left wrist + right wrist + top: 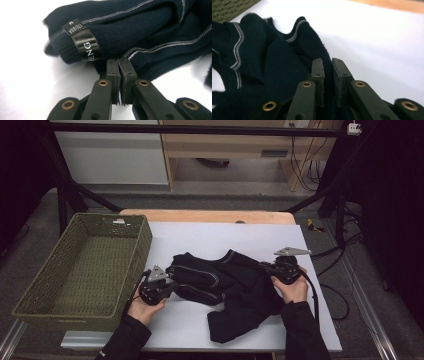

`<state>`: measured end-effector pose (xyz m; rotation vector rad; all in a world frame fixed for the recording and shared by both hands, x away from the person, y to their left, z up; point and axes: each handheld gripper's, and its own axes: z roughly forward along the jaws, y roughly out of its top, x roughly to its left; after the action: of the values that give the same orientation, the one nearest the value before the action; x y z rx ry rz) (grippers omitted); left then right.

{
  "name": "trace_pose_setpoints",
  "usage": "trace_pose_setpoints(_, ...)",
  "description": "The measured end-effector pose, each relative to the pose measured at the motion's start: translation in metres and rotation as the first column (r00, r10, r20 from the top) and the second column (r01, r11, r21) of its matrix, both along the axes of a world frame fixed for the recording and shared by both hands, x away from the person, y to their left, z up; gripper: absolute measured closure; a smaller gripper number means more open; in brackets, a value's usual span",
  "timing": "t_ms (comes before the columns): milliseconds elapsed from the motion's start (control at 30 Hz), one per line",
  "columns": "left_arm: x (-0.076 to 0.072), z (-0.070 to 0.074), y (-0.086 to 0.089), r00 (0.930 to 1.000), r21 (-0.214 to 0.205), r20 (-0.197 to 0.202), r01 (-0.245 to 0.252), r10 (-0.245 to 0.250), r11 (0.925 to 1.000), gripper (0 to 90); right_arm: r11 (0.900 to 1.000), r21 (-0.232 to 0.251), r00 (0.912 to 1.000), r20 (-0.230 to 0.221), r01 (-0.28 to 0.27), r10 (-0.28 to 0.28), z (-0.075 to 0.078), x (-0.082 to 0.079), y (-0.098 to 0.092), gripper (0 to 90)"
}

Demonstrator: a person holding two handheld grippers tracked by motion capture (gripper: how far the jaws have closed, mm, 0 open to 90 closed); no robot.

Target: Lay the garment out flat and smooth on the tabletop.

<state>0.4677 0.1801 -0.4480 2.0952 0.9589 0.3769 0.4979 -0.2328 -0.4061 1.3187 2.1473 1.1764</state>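
At the far left a green woven basket (82, 265) stands on the bench (200, 330), its inside bare as far as the high view shows. Just beside it, the left gripper (172, 287) is clenched on the left edge of a dark knit garment (230, 280). In the left gripper view the 2 jaws are pressed together with a thin fold of ribbed hem caught between them, next to a black size label (82, 41).

The garment lies rumpled across the middle of the white sheet, with pale stripes along its seams and 1 sleeve or flap trailing toward the near edge. At its right edge the right gripper (267, 267) is grasping it too: the right gripper view has cloth pinched between the pads, with a striped fold standing up just beyond.

The step in hand looks like taking hold of the garment at 2 opposite sides, probably to spread, fold or lift it toward the basket. The next move would call for both hands to rise or pull apart together, keeping the thin left pinch from slipping off the hem.

Hard to make out: which part of the garment each gripper holds, since black cloth on black jaws merges in the high view. The label's lettering is partly cut off, and the basket's near wall hides its front floor.
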Motion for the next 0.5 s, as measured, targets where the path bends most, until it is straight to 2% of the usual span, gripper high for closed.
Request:
trace_pose_setpoints(167, -0.004, -0.001, 0.004, 0.9994, 0.015, -0.025, -0.022, 0.023, 0.9996, 87.3, 0.9969, 0.02, 0.9969, 0.017, 0.076, -0.076, 0.005, -0.02, -0.037, 82.0)
trace_pose_setpoints(267, -0.006, -0.003, 0.006, 0.9986, 0.013, -0.041, -0.033, 0.033, 0.9994, 87.3, 0.995, -0.018, 0.9951, -0.009, 0.098, -0.099, -0.001, -0.031, -0.052, 82.6)
trace_pose_setpoints(333, -0.007, -0.004, 0.006, 0.9983, 0.002, -0.048, -0.031, 0.031, 0.9995, 87.0, 0.9941, -0.057, 0.9937, -0.059, 0.092, -0.095, -0.013, -0.04, -0.058, 82.5)
trace_pose_setpoints(400, -0.006, -0.004, 0.006, 0.998, -0.026, -0.046, -0.044, 0.043, 0.9987, 84.7, 0.9938, -0.093, 0.9912, -0.111, 0.061, -0.071, -0.026, -0.046, -0.059, 81.7)
trace_pose_setpoints(500, -0.006, 0.0, 0.005, 0.9981, -0.059, -0.021, -0.059, 0.058, 0.9965, 72.9, 0.9955, -0.086, 0.9929, -0.108, 0.041, -0.05, -0.035, -0.049, -0.059, 76.1)
